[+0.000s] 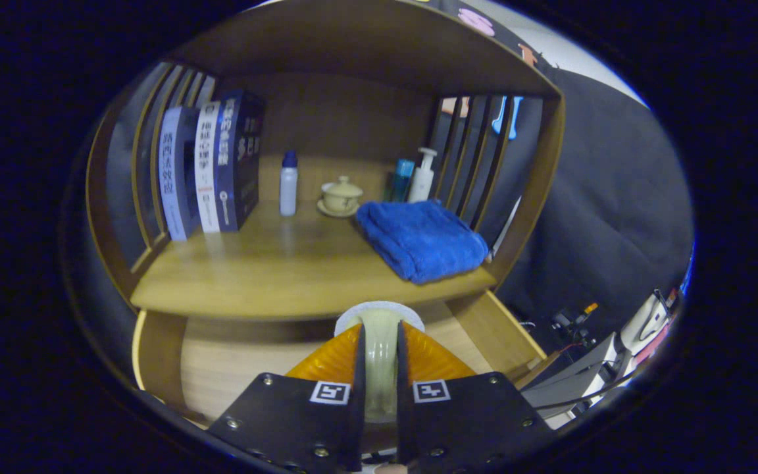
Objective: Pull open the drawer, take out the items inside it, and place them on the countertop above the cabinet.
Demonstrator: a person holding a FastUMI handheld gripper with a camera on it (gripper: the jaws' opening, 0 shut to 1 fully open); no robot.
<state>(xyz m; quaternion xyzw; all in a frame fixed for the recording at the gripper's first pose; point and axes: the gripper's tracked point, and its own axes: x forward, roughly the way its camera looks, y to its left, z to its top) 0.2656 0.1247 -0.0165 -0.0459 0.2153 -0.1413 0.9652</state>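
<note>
With the drawer (221,368) pulled open below the countertop (287,263), a pale cup (379,342) is held clamped between the fingers of the gripper (379,359) just before the countertop's front edge, its placing there not yet done.

A folded blue towel (422,239) lies on the wooden shelf. Left of the towel sit a lidded cup on a saucer (340,196), a white bottle (288,182) and upright books (211,170); behind the towel stands a pump bottle (424,175).
</note>
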